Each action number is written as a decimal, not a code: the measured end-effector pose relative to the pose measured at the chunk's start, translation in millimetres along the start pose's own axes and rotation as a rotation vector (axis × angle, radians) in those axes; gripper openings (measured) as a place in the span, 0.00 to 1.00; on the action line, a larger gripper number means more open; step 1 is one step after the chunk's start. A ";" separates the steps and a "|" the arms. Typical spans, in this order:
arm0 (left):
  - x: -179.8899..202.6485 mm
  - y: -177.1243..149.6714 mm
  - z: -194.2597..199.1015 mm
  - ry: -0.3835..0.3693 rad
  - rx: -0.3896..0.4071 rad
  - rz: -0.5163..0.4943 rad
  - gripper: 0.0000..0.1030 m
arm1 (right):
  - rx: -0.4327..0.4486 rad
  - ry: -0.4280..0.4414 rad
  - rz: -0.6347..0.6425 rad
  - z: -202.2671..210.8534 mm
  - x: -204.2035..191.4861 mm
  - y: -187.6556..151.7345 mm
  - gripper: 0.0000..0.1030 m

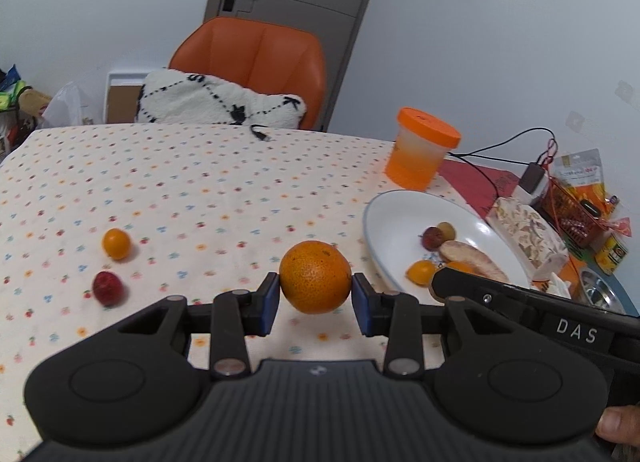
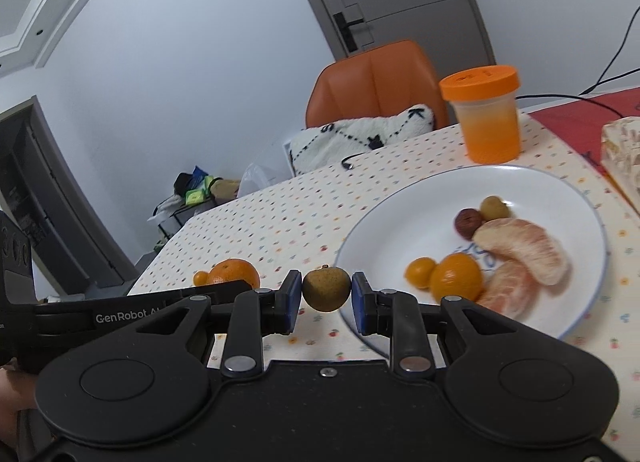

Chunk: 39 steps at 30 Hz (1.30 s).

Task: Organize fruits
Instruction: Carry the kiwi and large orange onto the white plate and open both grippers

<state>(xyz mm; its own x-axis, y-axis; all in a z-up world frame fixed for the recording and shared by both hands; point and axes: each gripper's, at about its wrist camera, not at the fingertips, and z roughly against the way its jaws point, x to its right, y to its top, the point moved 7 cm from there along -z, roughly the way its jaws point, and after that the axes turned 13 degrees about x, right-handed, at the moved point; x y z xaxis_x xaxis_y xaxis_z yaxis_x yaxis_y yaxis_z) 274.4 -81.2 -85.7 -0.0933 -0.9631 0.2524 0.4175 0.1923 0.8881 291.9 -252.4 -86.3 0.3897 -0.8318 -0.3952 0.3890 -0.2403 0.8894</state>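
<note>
Left gripper (image 1: 315, 296): blue pads pinch an orange (image 1: 315, 277) at its widest part, held just above the dotted tablecloth (image 1: 200, 190), left of the plate (image 1: 394, 222).

Right gripper (image 2: 326, 294): pads pinch a small brown-green fruit (image 2: 325, 288), stem up, held at the near-left rim of the plate (image 2: 384, 218).

Plate contents, right wrist view: two peeled citrus segments (image 2: 528, 246), a mandarin (image 2: 458, 276), a small yellow-orange fruit (image 2: 420, 271), a dark red fruit (image 2: 469, 223) and an olive-green one (image 2: 494, 207) touching each other.

Loose on the cloth, left wrist view: a small orange fruit (image 1: 116, 243) and a red fruit (image 1: 107, 288), near each other, well left of the plate.

Handling note: the step in hand appears to be carrying both held fruits to the plate. Judged best practice is to bring the small fruit over the bare left half of the plate and lower it before releasing, since round fruit will likely roll. The orange should follow to a free spot, the two grippers kept from crossing.

View differences: only the left wrist view shows the red fruit on the cloth, the cluttered far-right table edge and a fingertip (image 1: 616, 424). Only the right wrist view shows the plate's contents clearly and its empty area.

Background: orange-lidded cup (image 1: 424, 148), orange chair (image 1: 256, 58).
</note>
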 end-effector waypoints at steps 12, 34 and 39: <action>40.7 0.9 -4.2 -0.061 0.007 -0.038 0.36 | 0.040 -0.046 -0.020 25.1 23.8 7.8 0.25; 67.0 -2.6 -41.7 -0.090 -0.021 -0.075 0.36 | 0.077 -0.166 -0.074 22.4 81.8 17.1 0.25; 67.5 -3.2 -50.0 -0.088 -0.030 -0.075 0.36 | 0.078 -0.167 -0.071 12.5 84.2 22.6 0.25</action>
<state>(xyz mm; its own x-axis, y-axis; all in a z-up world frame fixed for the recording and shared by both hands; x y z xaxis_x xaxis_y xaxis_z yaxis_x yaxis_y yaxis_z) 312.0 -156.2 -90.7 -0.2041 -0.9541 0.2194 0.4333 0.1129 0.8942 323.1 -334.2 -96.6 0.2176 -0.8812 -0.4196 0.3419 -0.3339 0.8784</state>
